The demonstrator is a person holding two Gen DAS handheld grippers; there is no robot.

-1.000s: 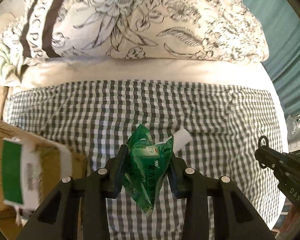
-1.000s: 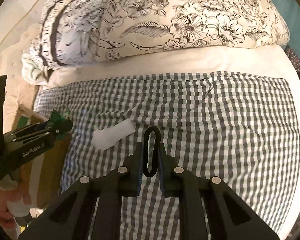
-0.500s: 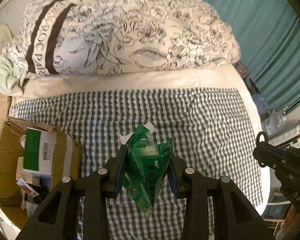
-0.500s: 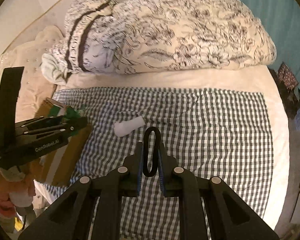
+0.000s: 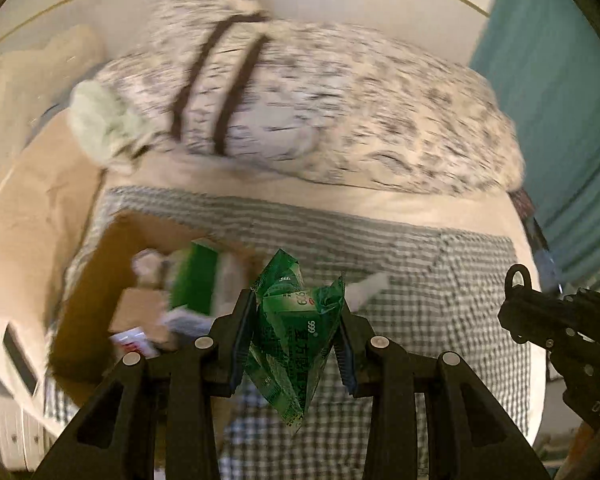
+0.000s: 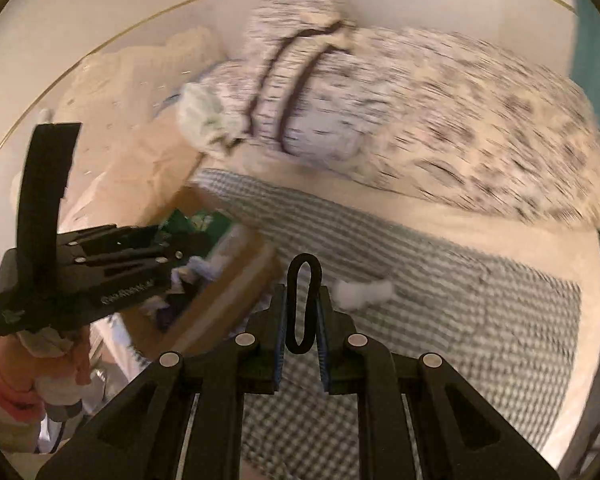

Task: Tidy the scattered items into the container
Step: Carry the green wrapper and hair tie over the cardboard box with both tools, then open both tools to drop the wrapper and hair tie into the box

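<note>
My left gripper (image 5: 296, 320) is shut on a crumpled green sachet (image 5: 296, 340), held in the air just right of an open cardboard box (image 5: 100, 280) that holds a green-and-white carton (image 5: 196, 280) and other items. My right gripper (image 6: 303, 308) is shut on a black loop, like a hair tie (image 6: 303, 304). It hangs over the checked cloth (image 6: 460, 300), right of the box (image 6: 224, 292). A white roll (image 6: 364, 292) lies on the cloth beyond the right fingertips; it also shows in the left wrist view (image 5: 368, 286). The left gripper shows in the right wrist view (image 6: 180, 240) over the box.
A folded floral duvet (image 5: 340, 112) lies along the far side of the bed. A teal curtain (image 5: 560, 120) hangs at the right. Beige bedding (image 5: 32, 200) lies left of the box. The frames are motion-blurred.
Both grippers have risen and swung left toward the cardboard box, each still holding its item. The box now sits closer to the left gripper.
</note>
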